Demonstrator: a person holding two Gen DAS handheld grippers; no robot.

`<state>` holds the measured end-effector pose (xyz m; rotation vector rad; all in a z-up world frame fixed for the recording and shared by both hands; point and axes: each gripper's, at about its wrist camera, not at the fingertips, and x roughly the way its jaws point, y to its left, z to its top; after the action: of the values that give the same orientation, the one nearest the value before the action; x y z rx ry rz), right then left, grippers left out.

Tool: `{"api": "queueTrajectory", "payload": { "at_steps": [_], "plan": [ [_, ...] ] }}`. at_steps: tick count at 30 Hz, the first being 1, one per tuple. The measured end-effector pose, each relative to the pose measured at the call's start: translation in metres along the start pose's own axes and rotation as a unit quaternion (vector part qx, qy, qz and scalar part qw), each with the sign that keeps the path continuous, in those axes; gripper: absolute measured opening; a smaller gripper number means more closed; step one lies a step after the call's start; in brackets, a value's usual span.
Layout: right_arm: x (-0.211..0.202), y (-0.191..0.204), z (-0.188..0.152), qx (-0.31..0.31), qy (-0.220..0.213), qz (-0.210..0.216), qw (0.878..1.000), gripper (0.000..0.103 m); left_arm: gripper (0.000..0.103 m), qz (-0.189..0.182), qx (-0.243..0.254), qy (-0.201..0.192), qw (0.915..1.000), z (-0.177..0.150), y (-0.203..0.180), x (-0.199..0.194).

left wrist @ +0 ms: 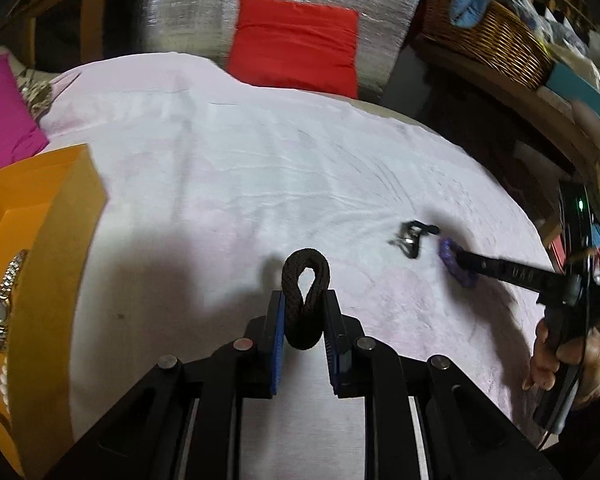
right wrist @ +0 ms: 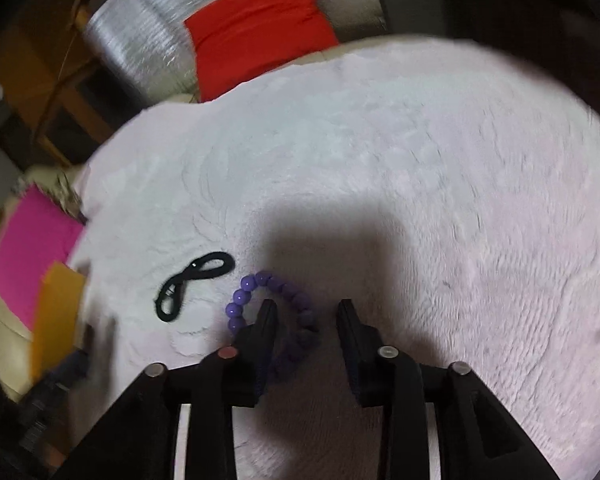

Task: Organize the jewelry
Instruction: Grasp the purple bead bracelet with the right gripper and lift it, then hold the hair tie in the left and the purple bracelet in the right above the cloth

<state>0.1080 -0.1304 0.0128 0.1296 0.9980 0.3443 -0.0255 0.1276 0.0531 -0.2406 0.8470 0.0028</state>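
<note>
My left gripper [left wrist: 305, 298] is shut on a thick dark braided cord loop [left wrist: 305, 280], held above the pale pink cloth. An orange jewelry box [left wrist: 40, 280] stands open at the left, with a metal watch [left wrist: 2, 308] and pearls inside. My right gripper [right wrist: 307, 308] is open, low over a purple bead bracelet [right wrist: 256, 300]; its left finger stands inside the bracelet's ring. In the left wrist view the bracelet [left wrist: 456, 262] lies at the right gripper's tip. A thin black cord bracelet with a metal clasp [right wrist: 194, 286] lies left of the beads; it also shows in the left wrist view [left wrist: 412, 236].
A pale pink fluffy cloth [left wrist: 240, 160] covers the table. A magenta cloth [left wrist: 0, 116] lies at the far left. A red cushion [left wrist: 296, 48] on a silver cover stands behind. A wicker basket [left wrist: 496, 36] sits on a shelf at the right.
</note>
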Motion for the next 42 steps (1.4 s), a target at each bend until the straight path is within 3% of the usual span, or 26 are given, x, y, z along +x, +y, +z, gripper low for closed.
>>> {"api": "queueTrajectory", "payload": {
  "at_steps": [2,9,17,28,42],
  "plan": [
    [-0.002,0.006,-0.001,-0.026,-0.014,-0.02,0.999,0.011,0.019,0.005,-0.008,-0.002,1.0,0.0,0.005,-0.001],
    [-0.025,0.013,-0.007,-0.059,-0.06,-0.048,0.995,0.011,0.019,0.004,0.036,0.012,0.9993,-0.009,-0.026,0.009],
    [-0.067,0.007,-0.016,-0.047,-0.115,-0.039,0.992,0.011,0.019,0.006,0.065,0.017,0.9977,-0.016,-0.048,0.011],
    [-0.09,0.001,-0.026,-0.02,-0.124,-0.018,0.992,0.011,0.019,0.016,0.074,0.014,0.9971,-0.025,-0.056,0.004],
    [-0.101,0.002,-0.028,0.002,-0.146,-0.011,0.989,0.011,0.019,-0.004,0.082,0.008,0.9966,-0.021,-0.071,0.005]
  ]
}}
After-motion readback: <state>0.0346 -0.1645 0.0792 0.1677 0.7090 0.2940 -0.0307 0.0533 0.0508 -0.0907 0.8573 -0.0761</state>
